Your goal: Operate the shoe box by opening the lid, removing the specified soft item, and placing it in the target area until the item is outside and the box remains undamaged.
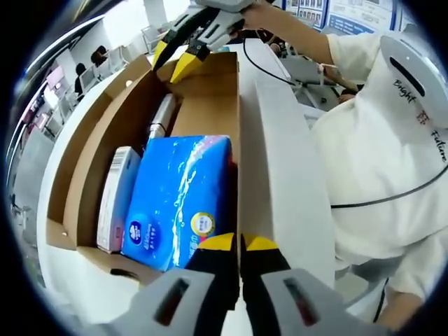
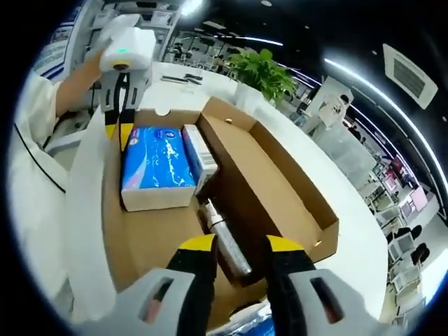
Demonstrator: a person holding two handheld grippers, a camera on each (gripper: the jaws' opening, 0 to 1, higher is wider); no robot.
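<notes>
The left tool (image 1: 240, 245) has its yellow-tipped jaws pressed together, nothing between them, at the near edge of the open shoe box (image 1: 210, 91), right against the corner of the blue tissue pack (image 1: 178, 199). That soft pack lies flat inside the box at this end, with a slim white carton (image 1: 117, 199) standing on edge just beside it and a silver bottle (image 1: 161, 119) lying farther along the box floor. At the far end the right tool (image 1: 183, 52) reaches in over the box rim. A person in a white top (image 1: 381, 161) stands alongside the white bench (image 1: 287, 182).

In the right gripper view, the right tool (image 2: 240, 246) has its jaws parted, straddling the silver bottle (image 2: 225, 241) without visibly clamping it. Beyond the bottle sit the tissue pack (image 2: 155, 166) and the white carton (image 2: 201, 155), touching each other. The box lid (image 2: 280, 185) lies folded out flat to the side. Farther off, the left tool (image 2: 119, 129) rests at the opposite rim, and a green plant (image 2: 262, 70) stands on the bench behind the box.
</notes>
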